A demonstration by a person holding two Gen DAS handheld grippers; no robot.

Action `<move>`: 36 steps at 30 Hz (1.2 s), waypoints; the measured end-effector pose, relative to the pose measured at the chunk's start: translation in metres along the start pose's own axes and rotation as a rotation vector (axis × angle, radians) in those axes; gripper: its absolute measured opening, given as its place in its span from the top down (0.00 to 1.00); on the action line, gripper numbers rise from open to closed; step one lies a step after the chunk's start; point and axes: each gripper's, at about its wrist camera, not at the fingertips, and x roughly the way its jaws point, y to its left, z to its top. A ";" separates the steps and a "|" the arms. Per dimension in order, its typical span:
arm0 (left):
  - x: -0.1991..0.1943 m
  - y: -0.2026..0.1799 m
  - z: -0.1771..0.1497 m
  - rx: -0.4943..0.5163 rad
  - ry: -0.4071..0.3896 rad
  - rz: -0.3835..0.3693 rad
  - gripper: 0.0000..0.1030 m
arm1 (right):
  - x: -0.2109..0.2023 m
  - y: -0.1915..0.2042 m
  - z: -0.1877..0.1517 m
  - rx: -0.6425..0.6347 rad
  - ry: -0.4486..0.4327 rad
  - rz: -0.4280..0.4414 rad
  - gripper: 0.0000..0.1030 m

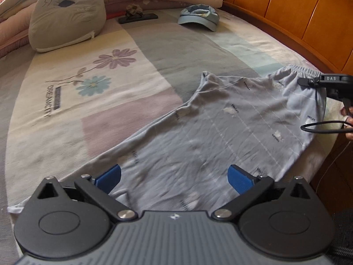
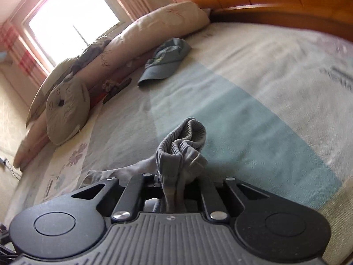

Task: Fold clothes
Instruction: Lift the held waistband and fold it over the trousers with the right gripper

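A light grey-blue garment [image 1: 220, 128] with small printed motifs and an elastic waistband lies spread across the bed. In the left wrist view, my left gripper [image 1: 175, 172] hovers just over its near end, blue pads [image 1: 110, 176] wide apart and holding nothing. At the far right, my right gripper [image 1: 308, 81] pinches the waistband and holds that edge slightly off the bed. From the right wrist view, the bunched waistband [image 2: 187, 137] sticks up out of my right gripper [image 2: 174, 176], which is shut on it. The fabric hides the fingertips.
A blue cap [image 1: 198, 16] and a flat black object [image 1: 138, 17] lie near the long pillows at the back. A grey cushion [image 1: 66, 15] leans at the back left. A wooden headboard [image 1: 297, 17] curves along the right. A hand [image 1: 348, 121] and a cable show at the right edge.
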 end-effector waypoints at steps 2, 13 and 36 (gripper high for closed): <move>-0.006 0.012 -0.005 -0.001 -0.006 0.005 0.01 | -0.005 0.018 0.000 -0.031 -0.003 0.007 0.89; -0.038 0.066 -0.038 -0.027 -0.049 0.008 0.01 | -0.021 0.124 -0.013 -0.213 0.019 0.076 0.88; -0.077 0.120 -0.086 -0.044 -0.041 0.062 0.01 | 0.032 0.316 -0.098 -0.625 0.320 0.407 0.87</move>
